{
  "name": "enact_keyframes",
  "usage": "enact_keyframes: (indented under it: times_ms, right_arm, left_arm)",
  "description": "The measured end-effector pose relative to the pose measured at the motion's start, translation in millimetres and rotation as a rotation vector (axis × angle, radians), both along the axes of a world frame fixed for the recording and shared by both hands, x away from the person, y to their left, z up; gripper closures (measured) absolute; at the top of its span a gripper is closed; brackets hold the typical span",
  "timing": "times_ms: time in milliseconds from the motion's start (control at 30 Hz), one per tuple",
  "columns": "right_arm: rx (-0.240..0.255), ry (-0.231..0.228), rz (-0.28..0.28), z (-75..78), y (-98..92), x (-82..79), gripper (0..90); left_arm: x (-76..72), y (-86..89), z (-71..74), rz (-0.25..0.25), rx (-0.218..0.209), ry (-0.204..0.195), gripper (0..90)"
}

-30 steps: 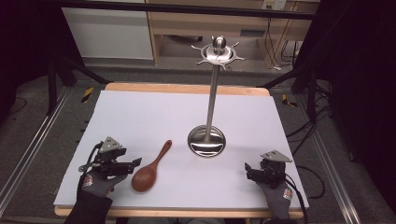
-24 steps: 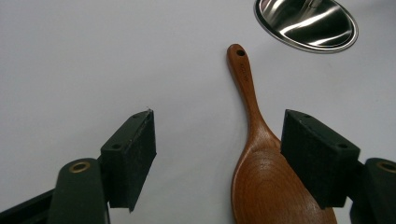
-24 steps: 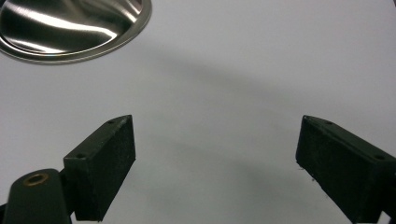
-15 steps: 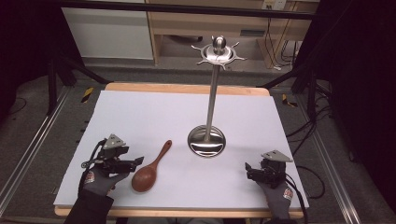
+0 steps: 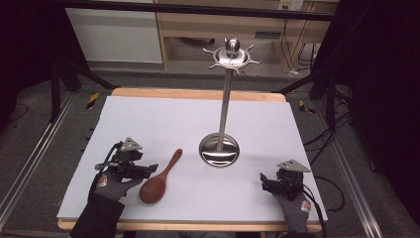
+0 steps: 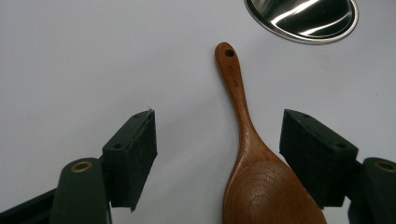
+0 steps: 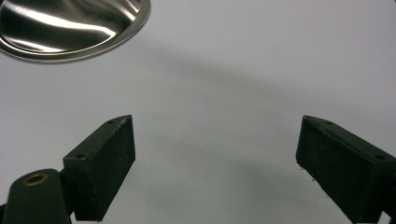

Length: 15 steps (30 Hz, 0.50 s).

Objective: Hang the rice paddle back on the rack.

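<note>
Left tongs [image 5: 148, 170]: shifted slightly toward wooden spoon [image 5: 159, 178] since earlier frame; jaws wide, straddling its bowl, not touching. Spoon lies flat on worktop [image 5: 148, 119], handle toward utensil stand [image 5: 219, 150]. Right tongs [image 5: 266, 182]: wide, idle. Step: pre-grasp; next, lower and close.

Left gripper [image 5: 148, 170] low, jaws spread — right gripper [image 5: 264, 180] likewise, both gloved

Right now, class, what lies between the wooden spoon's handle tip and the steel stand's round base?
Nothing: in the left gripper view, bare white table separates the spoon from the base.
</note>
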State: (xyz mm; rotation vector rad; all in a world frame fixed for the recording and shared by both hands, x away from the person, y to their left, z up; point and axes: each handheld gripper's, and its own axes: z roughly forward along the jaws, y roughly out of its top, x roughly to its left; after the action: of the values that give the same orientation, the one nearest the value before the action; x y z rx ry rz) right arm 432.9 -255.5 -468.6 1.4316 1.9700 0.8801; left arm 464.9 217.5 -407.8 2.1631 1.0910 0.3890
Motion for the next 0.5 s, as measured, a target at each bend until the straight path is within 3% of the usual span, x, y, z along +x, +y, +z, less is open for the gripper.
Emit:
enact_keyframes:
  times_ms: [500]
  right_arm:
    - [-0.003,0.005,0.004,-1.3,-0.1,1.1,12.1]
  left_arm:
    - [7.3,-11.6,1.4,-0.028,0.029,0.045,29.1]
